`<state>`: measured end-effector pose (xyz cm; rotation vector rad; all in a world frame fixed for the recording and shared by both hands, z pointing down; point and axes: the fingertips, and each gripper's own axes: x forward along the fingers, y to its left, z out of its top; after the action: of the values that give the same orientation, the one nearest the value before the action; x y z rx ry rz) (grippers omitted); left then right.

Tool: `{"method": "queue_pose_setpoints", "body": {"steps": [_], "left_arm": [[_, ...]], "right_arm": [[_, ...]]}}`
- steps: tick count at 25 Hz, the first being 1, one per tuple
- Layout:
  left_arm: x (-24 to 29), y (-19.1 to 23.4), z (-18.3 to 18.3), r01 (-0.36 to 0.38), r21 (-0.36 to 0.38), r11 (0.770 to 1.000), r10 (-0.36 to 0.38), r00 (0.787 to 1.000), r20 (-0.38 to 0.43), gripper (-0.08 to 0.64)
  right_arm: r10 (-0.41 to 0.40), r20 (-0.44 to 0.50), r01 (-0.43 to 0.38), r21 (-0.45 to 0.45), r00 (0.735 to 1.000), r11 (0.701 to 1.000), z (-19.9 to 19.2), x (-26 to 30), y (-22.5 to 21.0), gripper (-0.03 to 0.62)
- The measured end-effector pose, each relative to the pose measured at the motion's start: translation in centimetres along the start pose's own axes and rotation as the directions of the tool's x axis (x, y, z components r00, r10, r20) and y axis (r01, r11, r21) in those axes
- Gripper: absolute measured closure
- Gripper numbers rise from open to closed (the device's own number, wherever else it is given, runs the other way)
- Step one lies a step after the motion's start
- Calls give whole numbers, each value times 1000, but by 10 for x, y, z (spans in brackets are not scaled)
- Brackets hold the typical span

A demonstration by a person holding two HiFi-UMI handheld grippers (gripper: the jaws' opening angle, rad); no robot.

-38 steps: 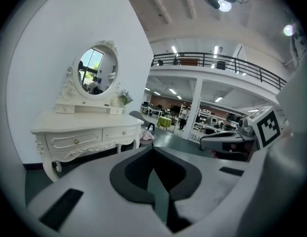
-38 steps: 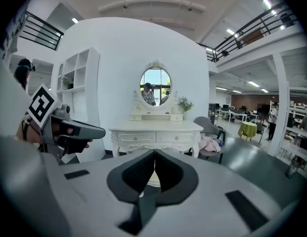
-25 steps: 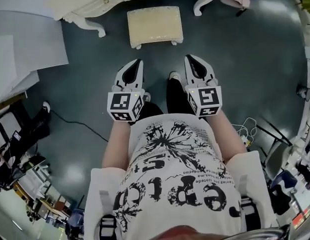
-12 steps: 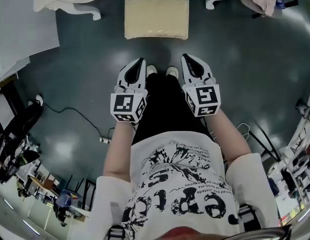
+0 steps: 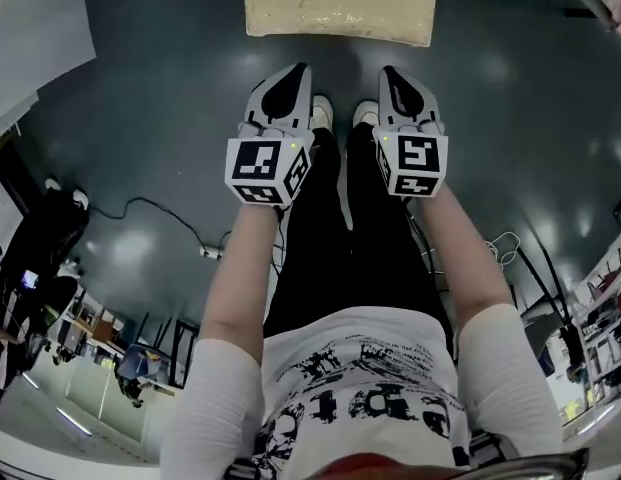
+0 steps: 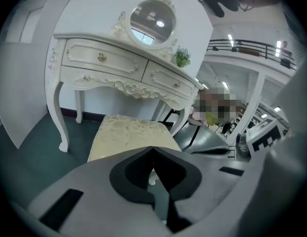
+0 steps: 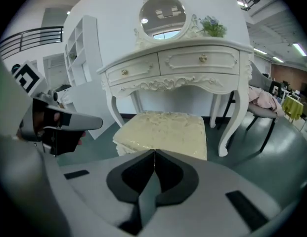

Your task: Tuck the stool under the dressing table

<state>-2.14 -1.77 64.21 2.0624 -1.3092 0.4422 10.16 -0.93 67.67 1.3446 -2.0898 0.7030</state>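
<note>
The left gripper (image 5: pixel 293 71) and right gripper (image 5: pixel 391 72) hover side by side, fingers pressed together, holding nothing. The cream stool (image 5: pixel 338 4) stands just beyond, before the white desk (image 7: pixel 179 62).

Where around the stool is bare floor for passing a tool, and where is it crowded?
Bare dark green floor lies each side of the cream cushioned stool, up to the white dressing table's legs. Crowded: the chair draped in pink cloth beyond the right leg.
</note>
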Motion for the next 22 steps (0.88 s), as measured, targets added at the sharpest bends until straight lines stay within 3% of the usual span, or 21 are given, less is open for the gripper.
{"method": "queue_pose_setpoints", "body": {"steps": [3,7,14,19,22], "left_arm": [[33,15,-45,21,58,998,-18,998,-55,543],[69,25,-85,70,92,993,-61,993,-99,543],[112,67,-99,34,49,998,-30,995,-92,543],[124,75,-104,37,114,993,-22,990,-136,543],[126,72,-102,55,85,995,-44,992,-117,543]], "right_arm": [[-58,-21,59,51,998,997,-36,35,-11,575],[-72,-45,76,87,996,993,-67,70,-20,575],[-108,-43,112,93,993,989,-77,112,-30,575],[-133,-33,136,114,991,984,-75,123,-32,575],[-142,-18,143,85,990,986,-73,121,-32,575]]}}
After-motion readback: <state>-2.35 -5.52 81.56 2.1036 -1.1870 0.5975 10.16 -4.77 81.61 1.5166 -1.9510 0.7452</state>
